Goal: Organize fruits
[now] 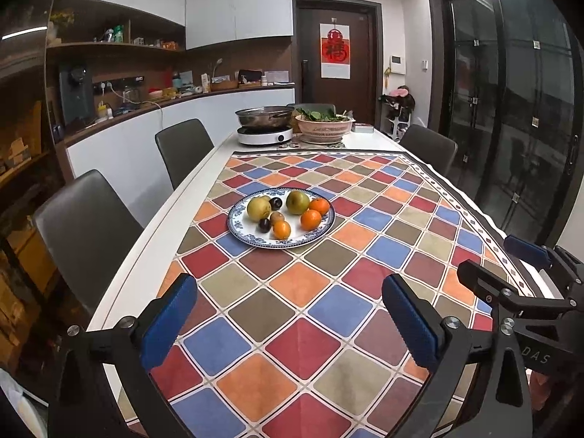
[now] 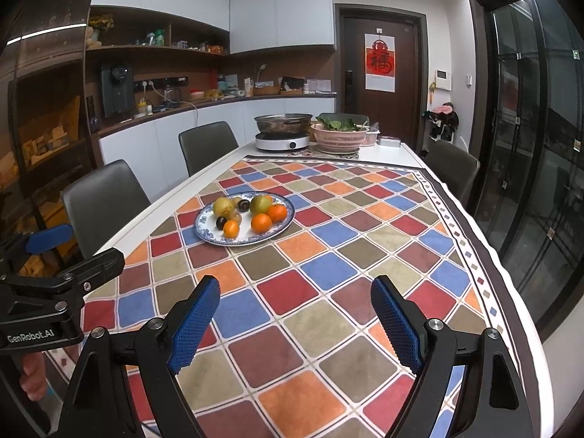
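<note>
Left gripper: jaws spread wide, nothing between the blue pads, held above the near part of the chequered tablecloth. Right gripper: likewise spread and empty, alongside the left one; each unit shows at the edge of the other's view.

Blue-and-white patterned plate lies on the tablecloth ahead of both grippers, well apart from the fingertips. From the left gripper it sits ahead and slightly left of centre; from the right gripper, ahead and clearly left. On the plate: two yellow-green round fruits, three oranges, two dark plums and one small brownish fruit, all clustered, several touching.

Far end of the table: steel pot on a white induction cooker, beside it a pink colander holding leafy greens. Grey chairs stand along both sides.
</note>
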### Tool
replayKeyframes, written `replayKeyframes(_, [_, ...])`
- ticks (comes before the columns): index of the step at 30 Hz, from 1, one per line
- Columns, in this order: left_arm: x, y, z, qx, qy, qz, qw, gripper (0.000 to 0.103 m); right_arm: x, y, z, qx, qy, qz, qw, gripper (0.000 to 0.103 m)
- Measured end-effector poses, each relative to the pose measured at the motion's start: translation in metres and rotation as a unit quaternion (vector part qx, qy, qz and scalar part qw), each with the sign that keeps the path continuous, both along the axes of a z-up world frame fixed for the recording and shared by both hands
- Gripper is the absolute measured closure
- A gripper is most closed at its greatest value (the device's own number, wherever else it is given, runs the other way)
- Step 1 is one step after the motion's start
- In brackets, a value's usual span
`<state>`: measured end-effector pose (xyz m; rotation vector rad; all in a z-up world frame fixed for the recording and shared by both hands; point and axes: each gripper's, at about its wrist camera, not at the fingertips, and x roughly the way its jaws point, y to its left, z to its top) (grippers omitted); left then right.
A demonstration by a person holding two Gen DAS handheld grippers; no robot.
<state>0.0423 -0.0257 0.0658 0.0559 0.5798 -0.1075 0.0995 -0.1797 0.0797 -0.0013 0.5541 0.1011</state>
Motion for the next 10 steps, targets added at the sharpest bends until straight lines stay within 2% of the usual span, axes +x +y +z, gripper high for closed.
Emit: replayKeyframes(10, [-0.0028,0.0008,0.0001,-0.006,0.001,0.0,1.0,0.0,-0.0002,0.0022,-0.0021,-0.001,0.007,0.006,1.0,0.018])
